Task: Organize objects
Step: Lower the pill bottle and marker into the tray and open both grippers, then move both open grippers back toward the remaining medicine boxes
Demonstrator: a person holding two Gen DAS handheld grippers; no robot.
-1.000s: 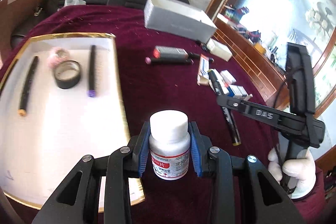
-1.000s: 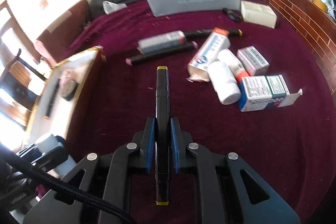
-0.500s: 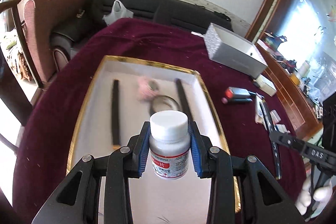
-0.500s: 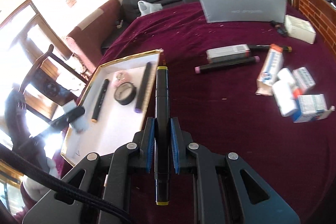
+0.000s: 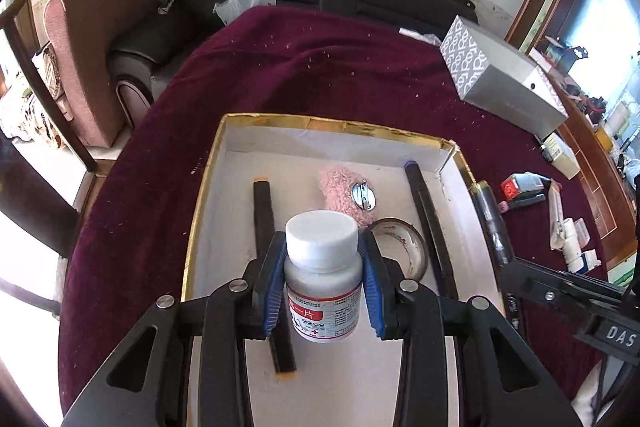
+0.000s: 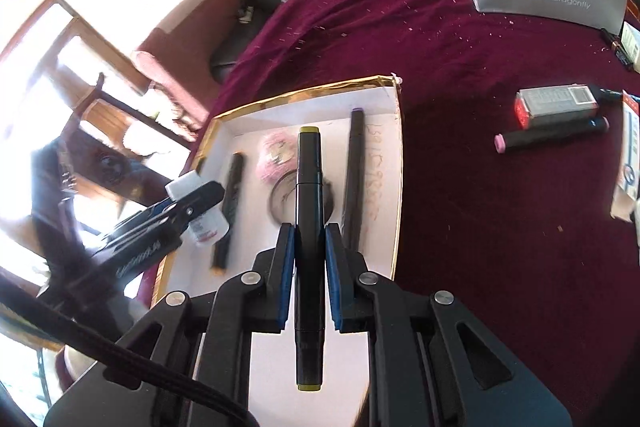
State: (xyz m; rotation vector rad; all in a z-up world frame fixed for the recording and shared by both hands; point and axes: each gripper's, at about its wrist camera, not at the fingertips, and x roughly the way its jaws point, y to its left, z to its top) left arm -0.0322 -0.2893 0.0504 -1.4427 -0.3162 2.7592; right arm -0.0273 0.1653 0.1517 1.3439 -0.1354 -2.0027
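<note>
The left gripper (image 5: pixel 322 283) clamps a white-capped pill bottle (image 5: pixel 322 277) between its blue pads, holding it upright by the shoulders above the gold-rimmed white tray (image 5: pixel 208 187). The right gripper (image 6: pixel 310 281) has its jaws nearly together on a black marker with olive-yellow ends (image 6: pixel 309 211), which runs lengthwise along the fingers and hangs over the tray's middle.

The tray already holds an orange-tipped marker (image 5: pixel 266 227) on its left, a purple-tipped marker (image 5: pixel 428 227) on its right, a roll of dark tape (image 5: pixel 400 247) and a pink fluffy brooch (image 5: pixel 346 189) between them. More boxes, tubes and a pink-capped marker (image 6: pixel 552 137) lie loose on the maroon cloth (image 5: pixel 320 75) off to the right.

Free floor in the tray is getting tight. The bottle appears to hover right above the orange-tipped marker, though the height is hard to judge through the fisheye; set down there, it would land on the round barrel and tip. The held marker sits over the tape roll and brooch, so releasing it there would leave it propped at a slant or rolling. Both grippers crowd the same tray, and a bump between them could jolt either grip loose.
</note>
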